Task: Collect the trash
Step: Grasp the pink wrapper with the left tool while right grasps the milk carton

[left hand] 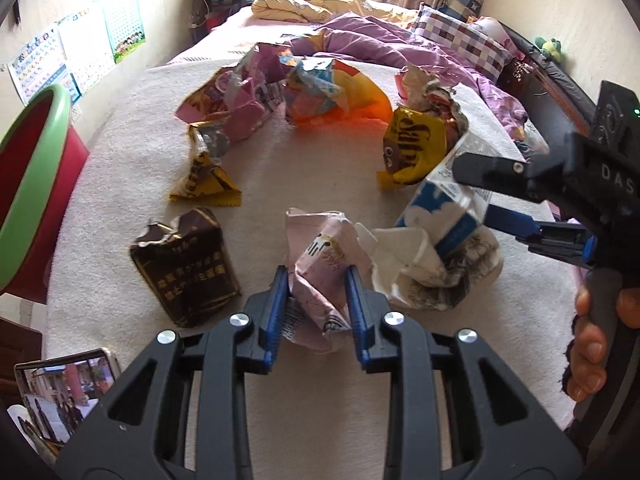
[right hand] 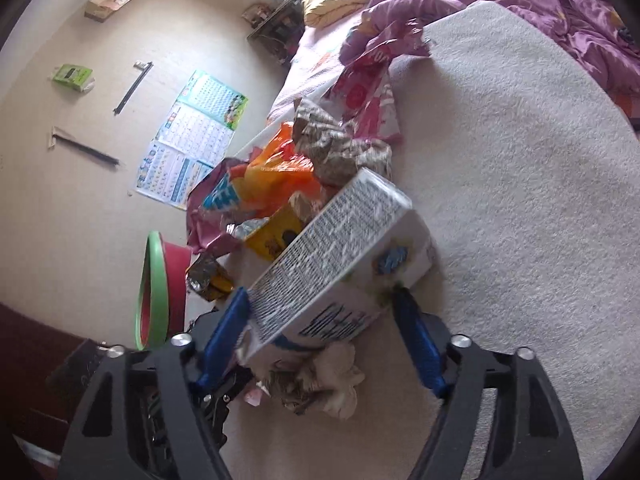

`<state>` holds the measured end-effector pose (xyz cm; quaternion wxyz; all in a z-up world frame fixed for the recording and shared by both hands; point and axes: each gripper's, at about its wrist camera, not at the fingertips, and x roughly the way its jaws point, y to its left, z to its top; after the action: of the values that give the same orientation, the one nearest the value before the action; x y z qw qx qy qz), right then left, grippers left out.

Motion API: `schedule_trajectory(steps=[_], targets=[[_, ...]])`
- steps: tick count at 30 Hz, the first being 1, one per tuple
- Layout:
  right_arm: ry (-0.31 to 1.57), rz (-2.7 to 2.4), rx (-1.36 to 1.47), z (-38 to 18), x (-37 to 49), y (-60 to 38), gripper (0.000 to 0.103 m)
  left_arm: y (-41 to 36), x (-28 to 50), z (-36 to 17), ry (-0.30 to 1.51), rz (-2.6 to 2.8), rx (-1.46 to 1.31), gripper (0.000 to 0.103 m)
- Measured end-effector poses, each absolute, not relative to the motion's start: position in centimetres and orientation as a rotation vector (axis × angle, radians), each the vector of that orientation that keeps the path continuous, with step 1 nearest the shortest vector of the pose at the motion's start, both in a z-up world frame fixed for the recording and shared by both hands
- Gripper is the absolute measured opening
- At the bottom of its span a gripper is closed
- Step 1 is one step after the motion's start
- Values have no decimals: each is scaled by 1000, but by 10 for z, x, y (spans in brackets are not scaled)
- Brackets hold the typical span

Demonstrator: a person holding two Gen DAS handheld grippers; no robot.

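Note:
In the left wrist view my left gripper [left hand: 316,276] is shut on a crumpled pink wrapper [left hand: 320,256] that lies on the cream mat [left hand: 132,160]. At the right, my right gripper [left hand: 474,192] is closed on a blue and white milk carton [left hand: 440,212]. The right wrist view shows that carton [right hand: 340,252] tilted between the blue pads [right hand: 228,320] of the right gripper [right hand: 318,298], above a crumpled tissue [right hand: 332,380]. A red bin with a green rim [left hand: 36,176] stands at the mat's left edge and also shows as the bin [right hand: 154,292].
More trash lies on the mat: a dark brown wrapper [left hand: 188,268], a yellow wrapper [left hand: 204,180], a yellow bag [left hand: 412,148], an orange bag [left hand: 356,92], pink wrappers [left hand: 236,100]. A phone [left hand: 64,392] lies near left. A purple duvet [left hand: 400,48] is behind. A hand [left hand: 592,344] grips the right handle.

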<state>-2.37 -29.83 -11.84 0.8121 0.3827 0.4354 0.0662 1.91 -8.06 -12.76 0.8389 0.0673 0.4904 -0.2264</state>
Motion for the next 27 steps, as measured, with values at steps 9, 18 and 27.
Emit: schedule_trajectory(steps=[9,18,27], targets=[[892,170,709,-97,-28,-293,15,-78,21,-123,1007,-459,144,28],[943,116,718,-107,-10,-285,69,-75,25,-126,1026,-458,140,28],[1018,163,707,-124,3,-269,77,-72,29,-132,1054,-439,131,28]])
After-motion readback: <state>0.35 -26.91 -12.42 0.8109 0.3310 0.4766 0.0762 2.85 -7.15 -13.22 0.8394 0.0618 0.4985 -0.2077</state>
